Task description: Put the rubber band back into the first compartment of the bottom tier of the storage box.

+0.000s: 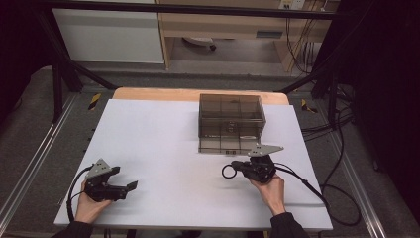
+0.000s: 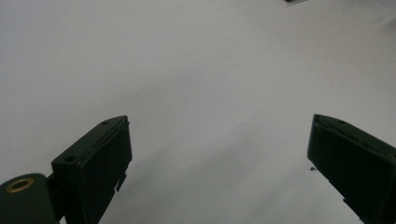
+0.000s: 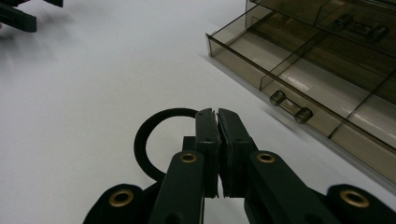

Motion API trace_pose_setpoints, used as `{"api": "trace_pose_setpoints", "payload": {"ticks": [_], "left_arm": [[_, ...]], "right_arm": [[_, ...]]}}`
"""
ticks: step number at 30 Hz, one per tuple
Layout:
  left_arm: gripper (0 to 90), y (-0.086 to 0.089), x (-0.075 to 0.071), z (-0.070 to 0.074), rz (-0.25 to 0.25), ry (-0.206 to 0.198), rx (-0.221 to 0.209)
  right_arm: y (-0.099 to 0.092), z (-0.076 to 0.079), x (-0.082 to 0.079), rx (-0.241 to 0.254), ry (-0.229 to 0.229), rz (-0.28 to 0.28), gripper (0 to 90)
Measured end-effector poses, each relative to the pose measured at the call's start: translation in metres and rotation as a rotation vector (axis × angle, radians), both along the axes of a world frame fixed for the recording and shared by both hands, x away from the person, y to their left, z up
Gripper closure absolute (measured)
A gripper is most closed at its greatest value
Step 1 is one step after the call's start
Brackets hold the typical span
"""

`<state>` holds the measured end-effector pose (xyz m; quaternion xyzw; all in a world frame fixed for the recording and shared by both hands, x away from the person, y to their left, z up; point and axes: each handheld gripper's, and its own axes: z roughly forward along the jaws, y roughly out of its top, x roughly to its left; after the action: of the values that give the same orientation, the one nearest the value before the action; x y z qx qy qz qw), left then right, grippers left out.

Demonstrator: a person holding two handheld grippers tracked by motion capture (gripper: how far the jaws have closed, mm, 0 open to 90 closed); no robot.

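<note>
My right gripper [image 1: 237, 167] lies low over the white table [image 1: 163, 134], just in front of a smoky see-through drawer box [image 1: 231, 116]. Its jaws [image 3: 217, 112] are pressed together on the rim of a black ring [image 3: 140, 144], which sticks out to the left of the tips [image 1: 223, 171]. The box's bottom drawer [image 3: 289, 70] is pulled out, split into compartments, with a bar handle [image 3: 289, 106] on its front. My left gripper [image 1: 125, 177] rests at the table's front left, jaws wide apart [image 2: 219, 123] with nothing between them.
Small dark parts lie in the far compartments of the drawer [image 3: 359, 25]. Cables [image 1: 317, 191] trail off the table's right side. Metal frame legs [image 1: 57, 84] stand at the far corners. The other gripper [image 3: 18, 16] shows far off at the top left.
</note>
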<state>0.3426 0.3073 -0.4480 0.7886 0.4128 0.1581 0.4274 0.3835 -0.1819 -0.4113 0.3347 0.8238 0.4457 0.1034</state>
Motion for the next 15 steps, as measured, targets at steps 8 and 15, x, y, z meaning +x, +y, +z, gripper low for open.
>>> {"api": "trace_pose_setpoints", "payload": {"ticks": [8,15], "left_arm": [[6.0,0.000,0.000,0.000,0.000,0.000,0.000],[6.0,0.000,0.000,0.000,0.000,0.001,0.000]], "right_arm": [[0.003,0.004,0.008,0.004,-0.013,-0.012,87.7],[0.010,0.005,0.015,-0.007,-0.017,-0.018,87.7]]}}
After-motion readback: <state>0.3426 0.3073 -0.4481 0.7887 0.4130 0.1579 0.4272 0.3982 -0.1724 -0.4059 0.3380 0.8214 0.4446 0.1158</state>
